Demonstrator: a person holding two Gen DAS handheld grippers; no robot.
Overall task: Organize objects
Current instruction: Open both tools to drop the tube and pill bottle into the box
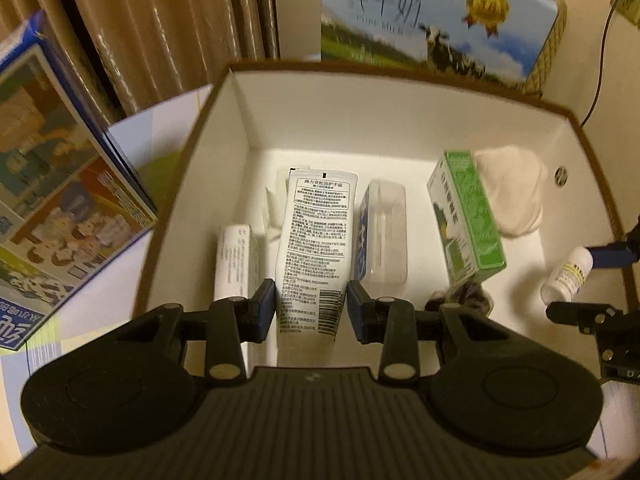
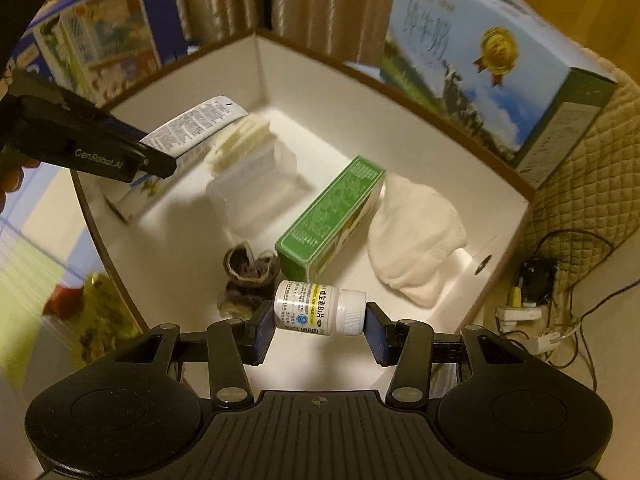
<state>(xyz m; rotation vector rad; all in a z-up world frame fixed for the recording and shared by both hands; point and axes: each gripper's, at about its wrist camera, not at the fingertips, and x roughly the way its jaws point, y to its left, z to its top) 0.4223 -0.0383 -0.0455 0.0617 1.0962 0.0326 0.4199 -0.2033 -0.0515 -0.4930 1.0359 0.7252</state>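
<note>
Your right gripper (image 2: 320, 330) is clamped end to end on the pill bottle (image 2: 318, 314), held sideways just above the open box (image 2: 460, 304), with the green carton (image 2: 332, 220) just ahead. Your left gripper (image 1: 311, 308) grips the white tube (image 1: 316, 240), tilted up inside the box, the clear case (image 1: 386, 236) beside its right finger. This looks like the placing step: next, lower each item onto bare floor and release.
</note>
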